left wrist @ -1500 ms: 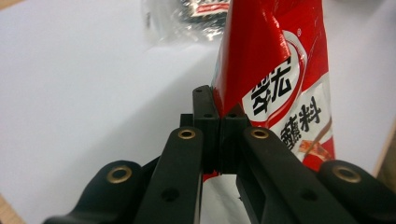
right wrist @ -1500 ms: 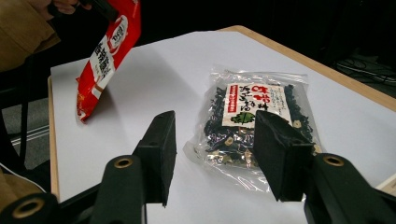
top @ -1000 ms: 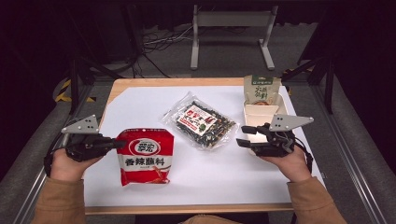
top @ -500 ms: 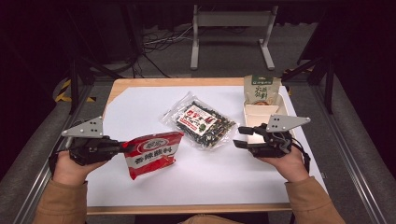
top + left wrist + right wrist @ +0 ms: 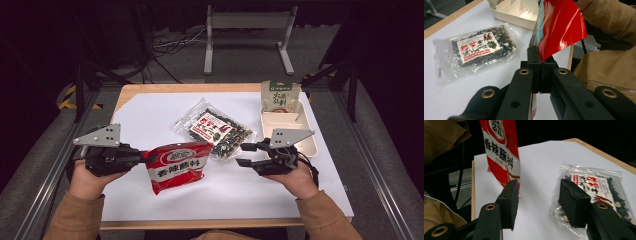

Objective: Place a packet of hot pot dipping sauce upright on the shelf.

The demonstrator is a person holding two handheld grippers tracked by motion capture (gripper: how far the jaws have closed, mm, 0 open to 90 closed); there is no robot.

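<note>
Left tool (image 5: pixel 142 156) is clenched on one edge of the red snack bag (image 5: pixel 177 165), its two black pads pressed flat together with the glossy red film pinched between them, as the left gripper view shows; the bag (image 5: pixel 560 27) hangs out past the pads, held up off the white counter (image 5: pixel 150 115) at the near left, its printed face turned up toward the high camera. Right tool (image 5: pixel 246 154) stands released and empty at the near right, jaws a good way apart with bare counter between them, pointing toward the bag; in the right gripper view the bag (image 5: pixel 502 157) hangs beyond the left pad and the clear bag of dark mixed snacks (image 5: pixel 596 192) lies beyond the right pad. That clear bag (image 5: pixel 214 130) rests flat in the middle of the counter, just beside the red one. Judging by this, the step in hand is lifting the red bag and carrying it across, likely toward the divided cream tray (image 5: pixel 305 127) at the far right, where a small green-topped pouch (image 5: pixel 280 95) already leans at the back end. The next move calls for keeping the pinch firm, since slick film could slip, and clearing the clear bag on the way; the right tool could close on the bag's free edge to steady it.
</note>
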